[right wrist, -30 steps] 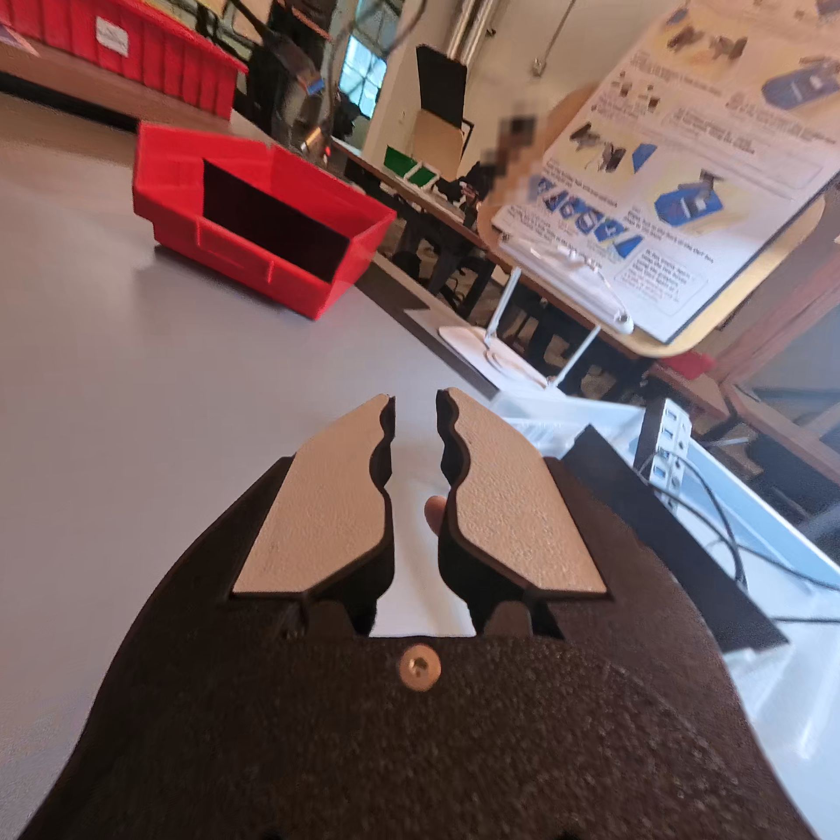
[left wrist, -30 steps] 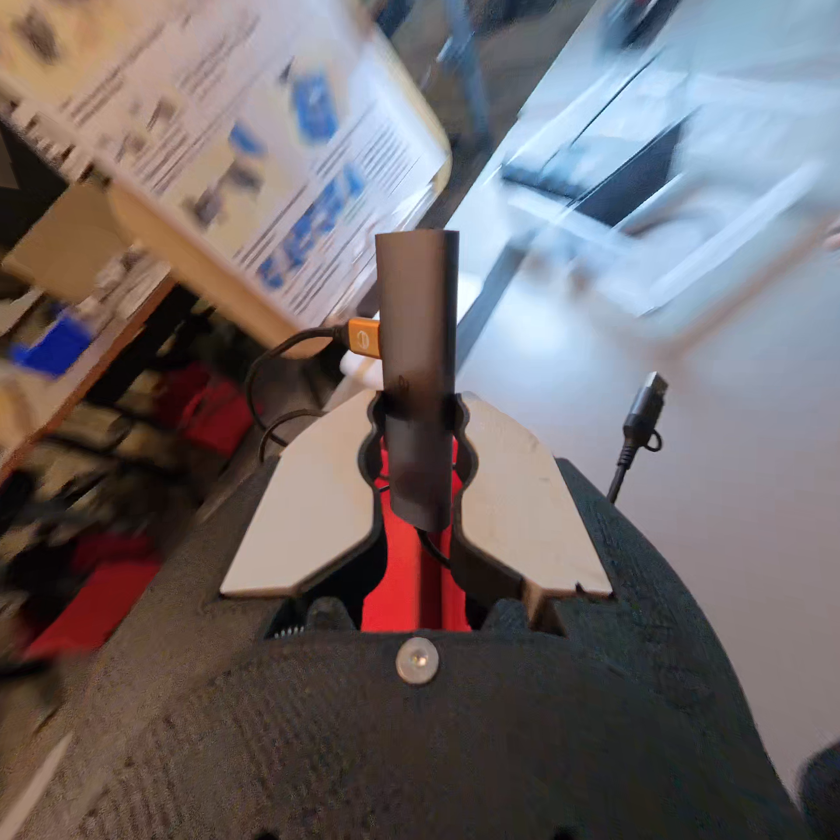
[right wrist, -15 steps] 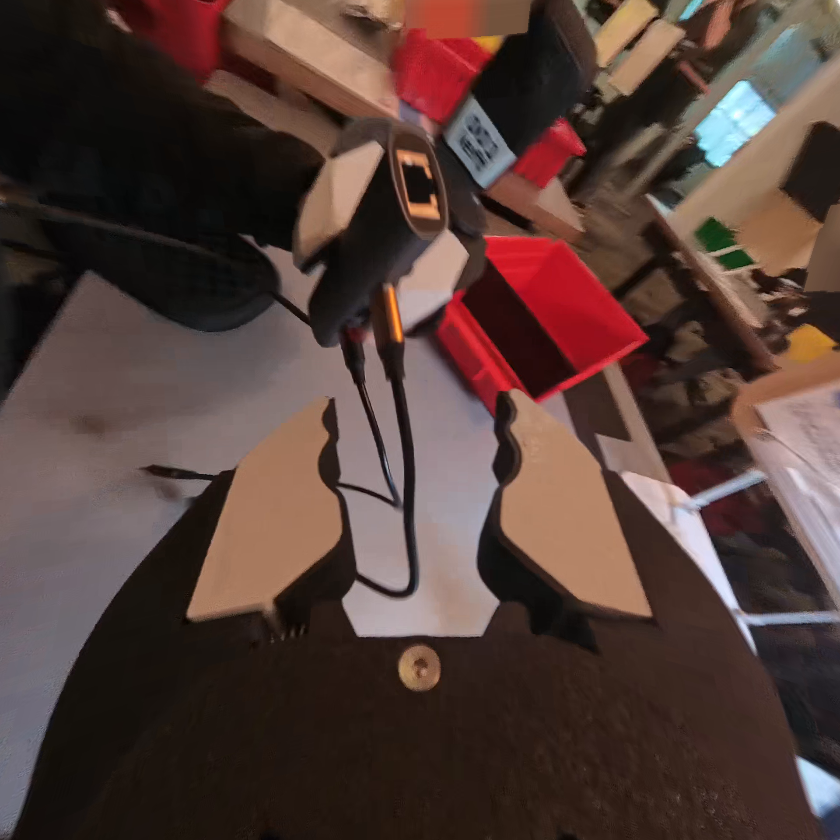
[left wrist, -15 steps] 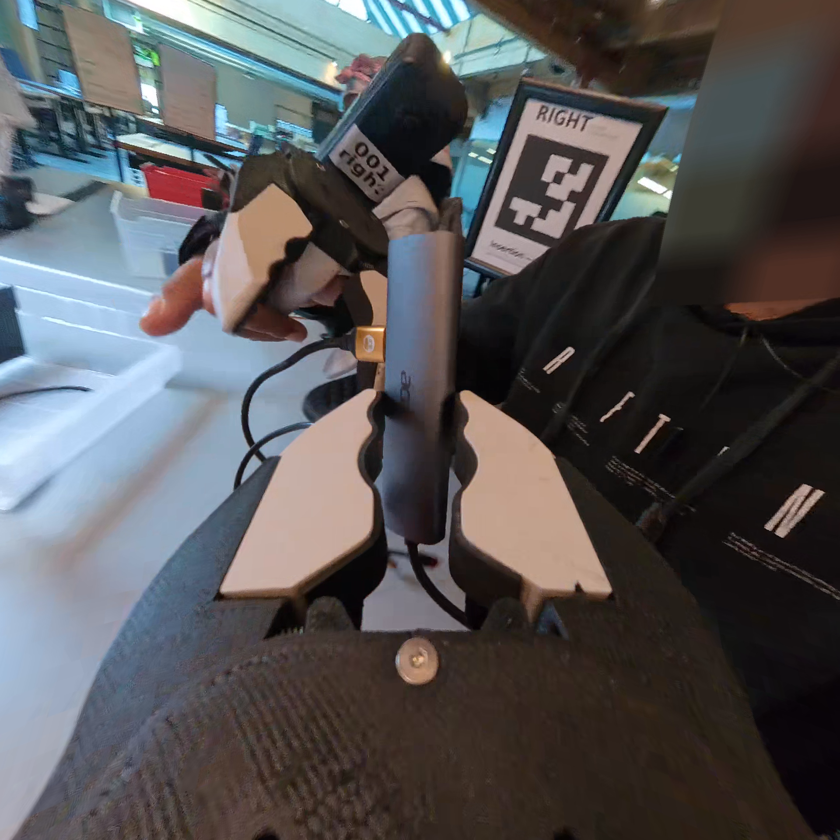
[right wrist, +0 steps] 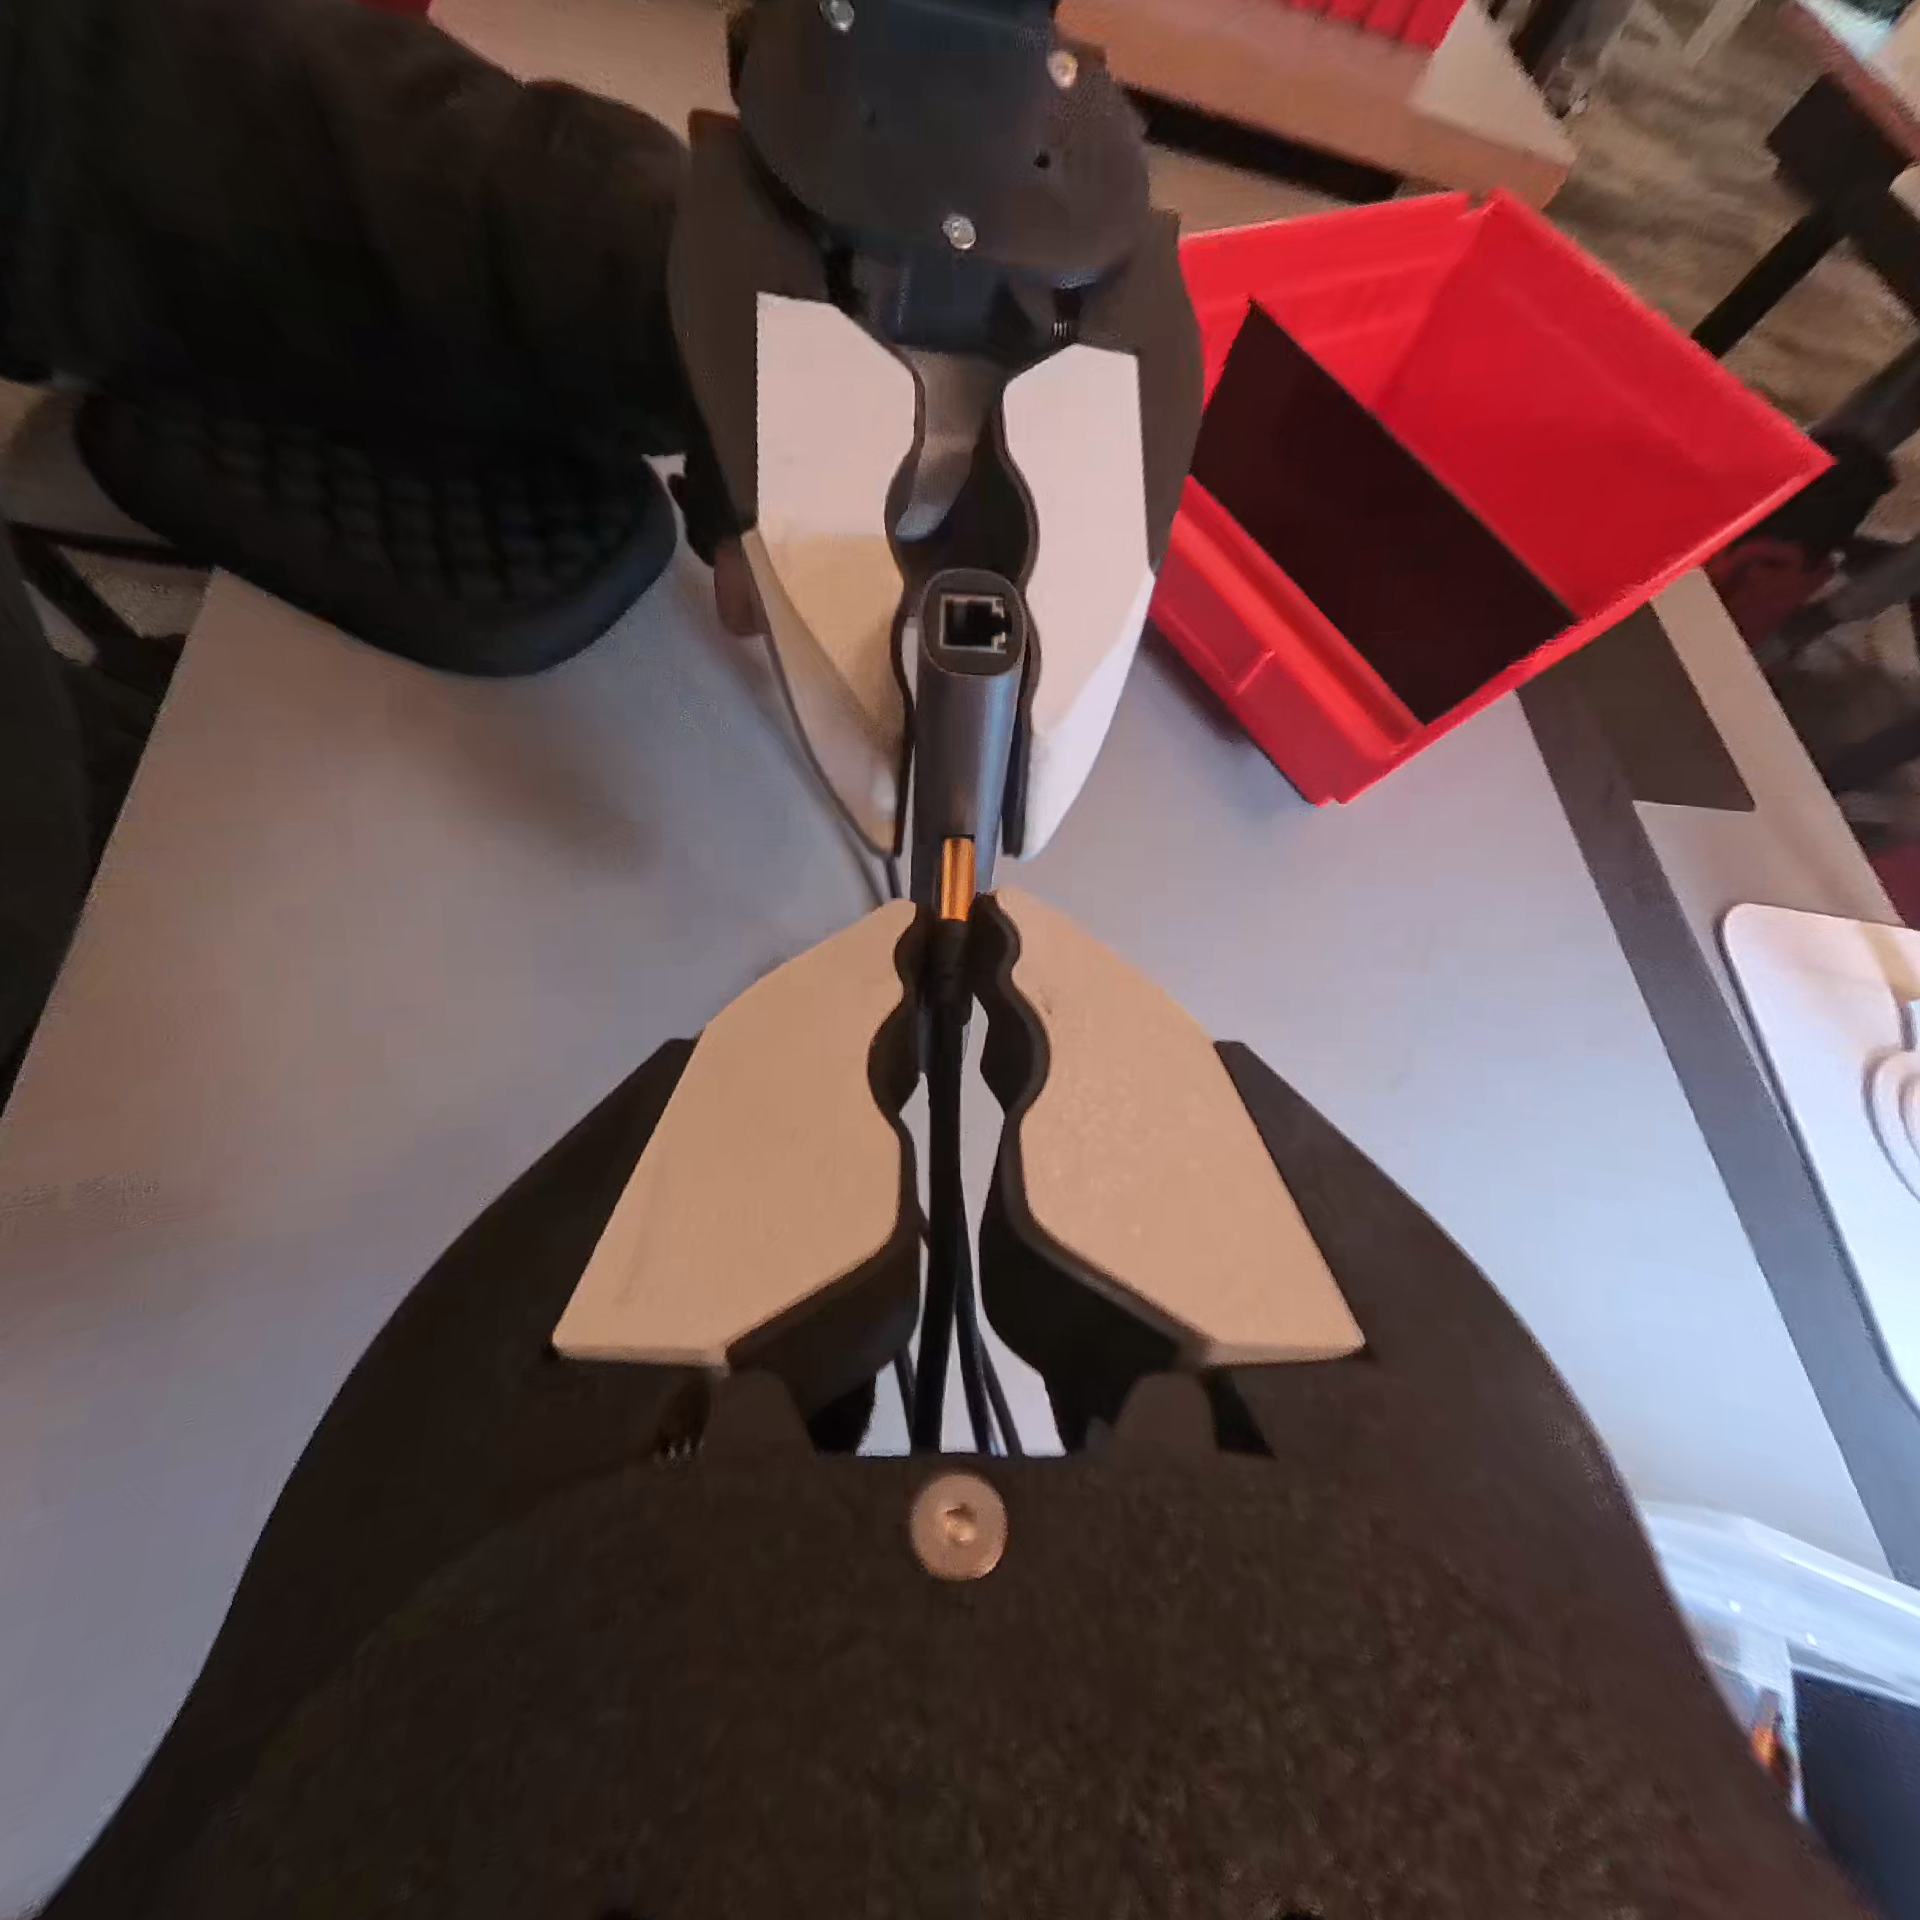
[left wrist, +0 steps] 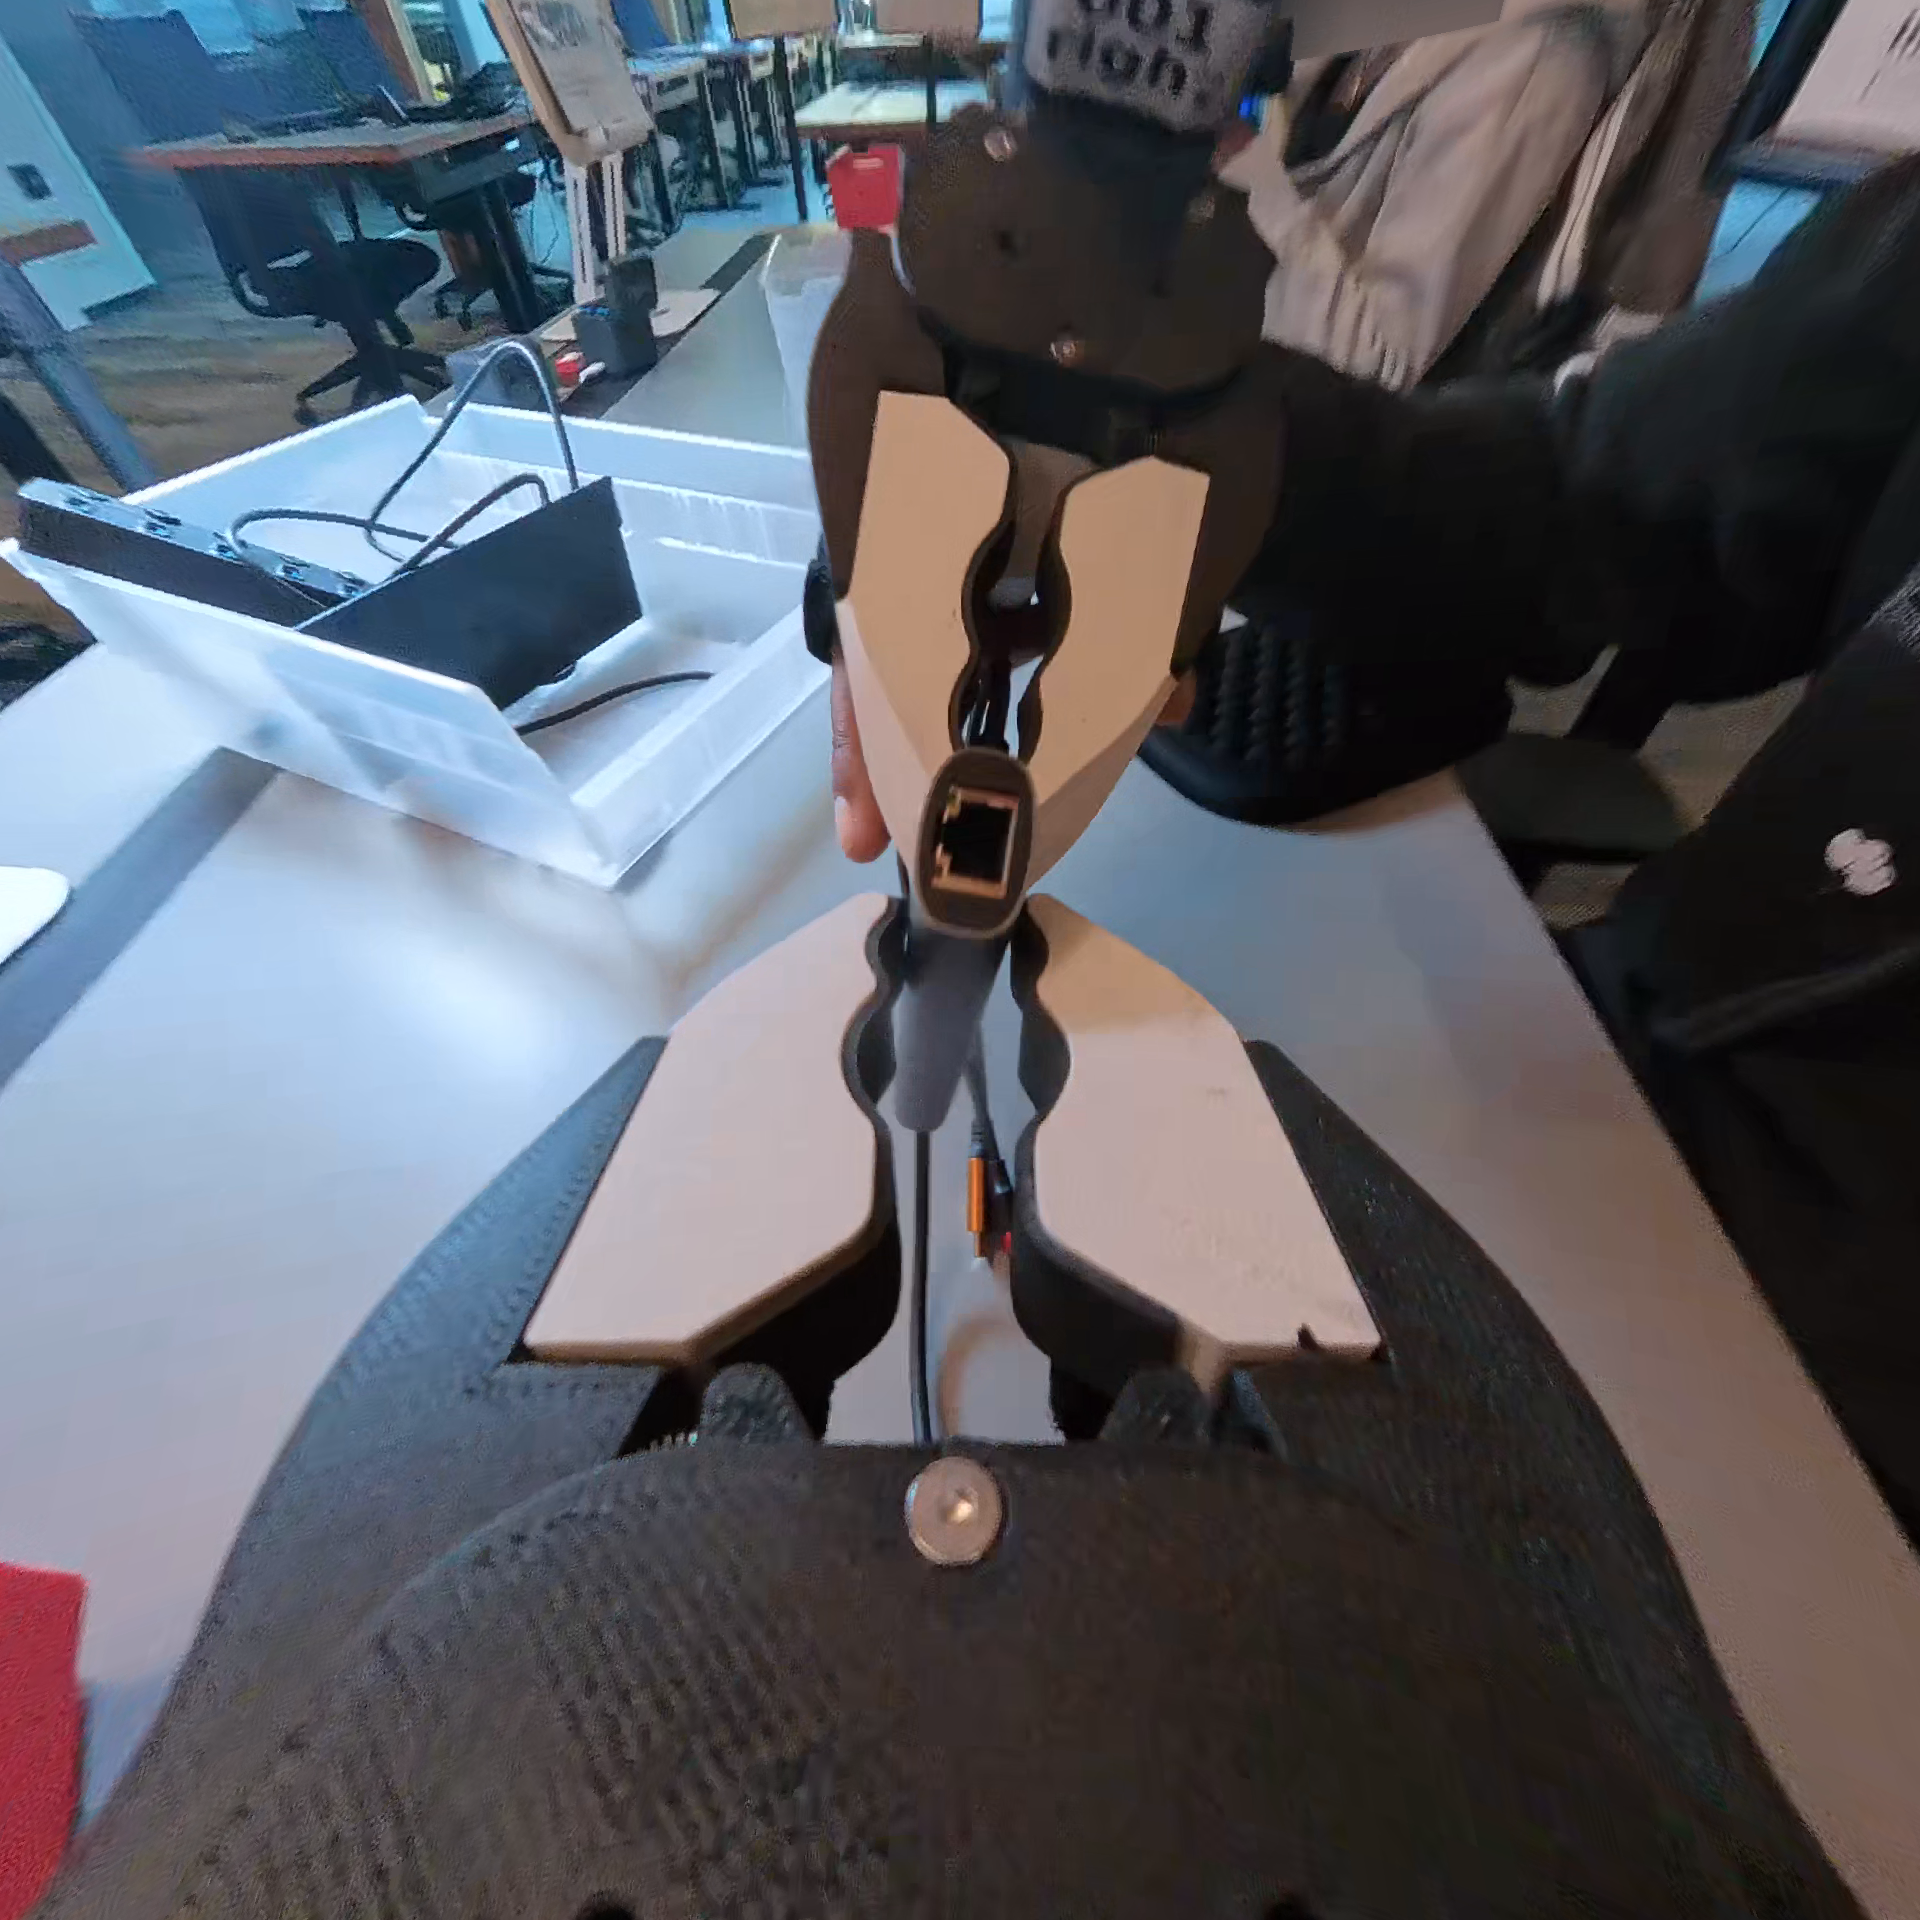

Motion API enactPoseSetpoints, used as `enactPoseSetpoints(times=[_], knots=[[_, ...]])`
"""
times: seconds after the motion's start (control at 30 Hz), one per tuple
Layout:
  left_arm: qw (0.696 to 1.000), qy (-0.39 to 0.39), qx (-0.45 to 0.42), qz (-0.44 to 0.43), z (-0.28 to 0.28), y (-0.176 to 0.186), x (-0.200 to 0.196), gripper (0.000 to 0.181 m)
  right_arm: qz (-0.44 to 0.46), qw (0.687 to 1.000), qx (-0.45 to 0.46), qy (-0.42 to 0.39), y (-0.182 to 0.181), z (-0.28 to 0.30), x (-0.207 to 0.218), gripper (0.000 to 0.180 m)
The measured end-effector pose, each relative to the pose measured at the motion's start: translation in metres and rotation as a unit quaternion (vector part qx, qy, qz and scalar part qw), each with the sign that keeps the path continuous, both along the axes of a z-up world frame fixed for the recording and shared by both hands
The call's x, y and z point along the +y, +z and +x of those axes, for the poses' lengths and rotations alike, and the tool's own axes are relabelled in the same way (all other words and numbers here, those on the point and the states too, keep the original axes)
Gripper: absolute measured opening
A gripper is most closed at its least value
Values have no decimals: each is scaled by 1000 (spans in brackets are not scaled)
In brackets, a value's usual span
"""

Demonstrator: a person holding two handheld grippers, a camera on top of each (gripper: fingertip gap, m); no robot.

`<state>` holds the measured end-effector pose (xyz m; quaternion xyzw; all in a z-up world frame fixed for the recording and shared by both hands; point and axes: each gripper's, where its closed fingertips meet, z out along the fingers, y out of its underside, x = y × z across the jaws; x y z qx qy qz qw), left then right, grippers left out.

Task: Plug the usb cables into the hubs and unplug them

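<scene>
My left gripper (left wrist: pixel 956 920) is shut on a slim grey hub (left wrist: pixel 940 1029), held upright over the grey table (left wrist: pixel 312 1039) with its square port end toward the camera. An orange-collared USB plug (right wrist: pixel 954 883) sits in the hub's side (right wrist: pixel 971 717). My right gripper (right wrist: pixel 954 920) faces the left one and is shut on the black boot of that plug, with its cables running back between the fingers. In the left wrist view the right gripper (left wrist: pixel 997 727) sits just beyond the hub. In the right wrist view the left gripper (right wrist: pixel 961 821) holds the hub from the far side.
A white tray (left wrist: pixel 644 790) with a black hub and cables lies at the left. A red bin (right wrist: pixel 1558 343) with a black divider stands right of the left gripper. A person's black sleeve (left wrist: pixel 1662 468) and a dark chair (right wrist: pixel 364 520) are close by. Only a small space, under 4 cm, lies between the two pairs of fingers.
Both grippers swung round to face each other over the table. My right gripper went from open to shut on the plug. The left kept hold of the hub.
</scene>
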<state>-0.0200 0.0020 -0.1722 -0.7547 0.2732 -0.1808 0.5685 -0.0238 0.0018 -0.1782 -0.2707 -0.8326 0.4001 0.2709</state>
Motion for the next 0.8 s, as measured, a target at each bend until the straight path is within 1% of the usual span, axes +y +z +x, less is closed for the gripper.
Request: enactPoseSetpoints(times=[0.07,0.27,0.4,0.53,0.6,0.67,0.7,0.8], knots=[[1000,6,15,10,-1,1,0,18,7,1000,-6,12,2,-2,-3,7],[999,17,9,47,-9,12,-2,17,6,999,7,40,17,-10,-6,7],[998,4,0,62,-5,12,-3,18,-29,998,12,57,16,-8,-8,7],[998,-4,-2,67,-2,12,-4,17,-56,996,31,67,17,-7,-11,7],[999,-4,0,53,-2,11,-5,17,-67,995,33,70,17,-7,-12,7],[999,4,6,39,-5,9,-4,17,-58,996,38,63,15,-10,-10,7],[999,5,10,32,-6,7,-4,17,-48,996,39,59,13,-11,-8,8],[999,16,23,17,-11,1,-2,17,-12,998,36,42,9,-12,0,23]])
